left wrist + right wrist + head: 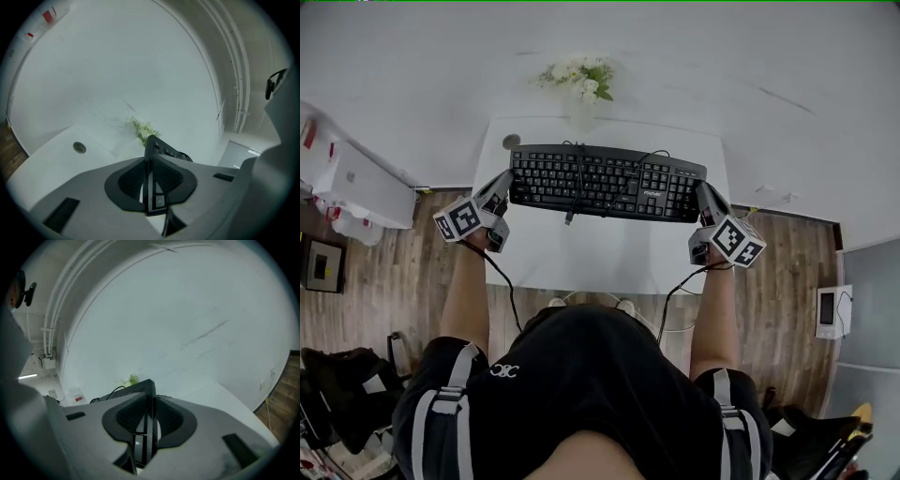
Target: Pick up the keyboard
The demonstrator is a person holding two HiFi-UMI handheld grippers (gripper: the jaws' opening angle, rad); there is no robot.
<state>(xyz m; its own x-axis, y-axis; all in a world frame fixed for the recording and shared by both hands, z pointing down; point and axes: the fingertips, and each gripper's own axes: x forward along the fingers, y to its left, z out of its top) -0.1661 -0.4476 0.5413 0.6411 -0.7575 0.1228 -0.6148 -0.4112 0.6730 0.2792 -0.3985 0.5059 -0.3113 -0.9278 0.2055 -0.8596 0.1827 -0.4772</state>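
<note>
A black keyboard with its cable draped over the keys hangs lifted above the white table. My left gripper is shut on its left end and my right gripper is shut on its right end. In the left gripper view the keyboard's edge stands clamped between the dark pads. The right gripper view shows the other end pinched the same way between the pads.
A small bunch of white flowers stands at the table's far edge by the white wall. A round cable hole sits at the table's far left. Wooden floor lies on both sides, with a white box on the left.
</note>
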